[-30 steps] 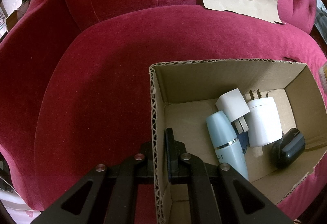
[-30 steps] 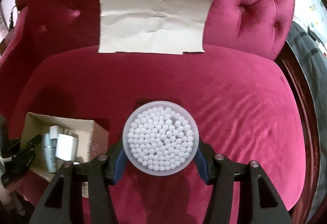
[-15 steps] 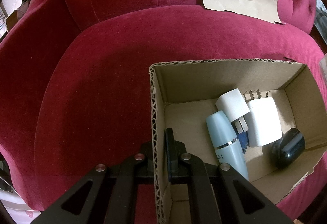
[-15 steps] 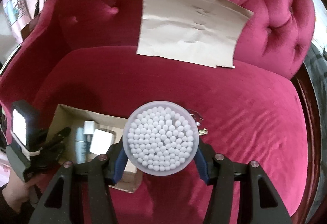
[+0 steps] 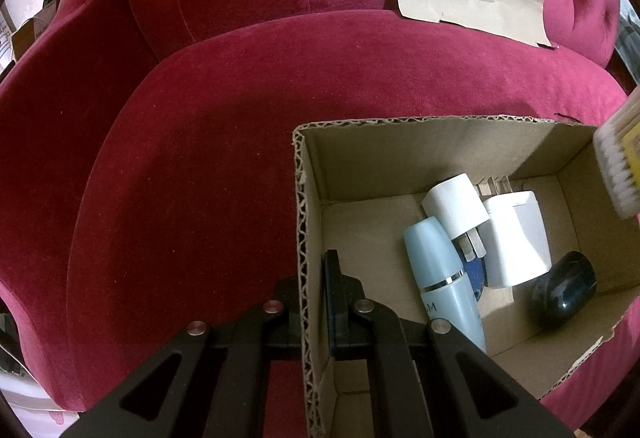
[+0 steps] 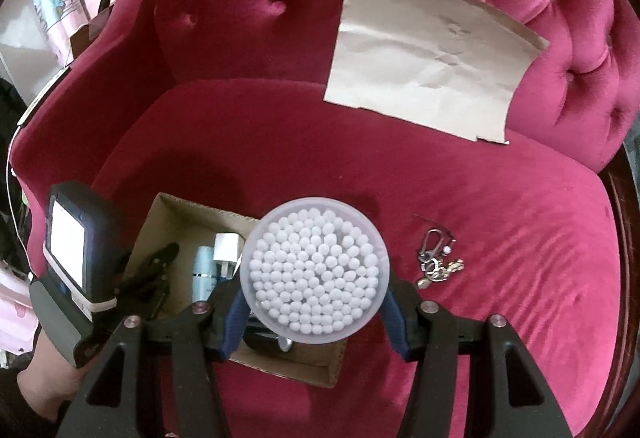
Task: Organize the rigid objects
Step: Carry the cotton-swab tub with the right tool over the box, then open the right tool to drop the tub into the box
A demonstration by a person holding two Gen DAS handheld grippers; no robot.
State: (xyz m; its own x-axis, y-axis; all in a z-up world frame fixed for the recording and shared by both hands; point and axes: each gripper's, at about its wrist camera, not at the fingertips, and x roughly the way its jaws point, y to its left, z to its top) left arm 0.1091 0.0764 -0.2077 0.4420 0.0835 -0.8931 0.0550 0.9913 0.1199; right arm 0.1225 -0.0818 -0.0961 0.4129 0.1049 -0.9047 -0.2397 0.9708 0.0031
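Clamped shut on the left wall of an open cardboard box [image 5: 420,154], the left hand-held gripper [image 5: 316,302] with 1 finger outside and 1 inside, steadying the box on the seat of a crimson velvet armchair [image 5: 240,118]. Gripped across its round wall between the blue pads of the right hand-held gripper [image 6: 314,312], a clear plastic tub of cotton swabs [image 6: 315,270], mouth up and uncovered, poised over the box's right end. Already lying in the box: 2 white plug adapters [image 5: 516,238], a pale blue bottle [image 5: 440,278] and a small black rounded object [image 5: 564,288], clustered toward the right, leaving bare floor on the left. Loose on the cushion just right of the tub, a bunch of keys on a carabiner [image 6: 436,258]; propped against the backrest, a creased sheet of brown paper [image 6: 432,54]. Likely light and fairly stiff, the tub, but thin-walled and smooth, so prone to slipping or flexing under a hard squeeze; best held at mid-height across the full width and kept level, since no lid is visible and a tilt could spill the swabs.
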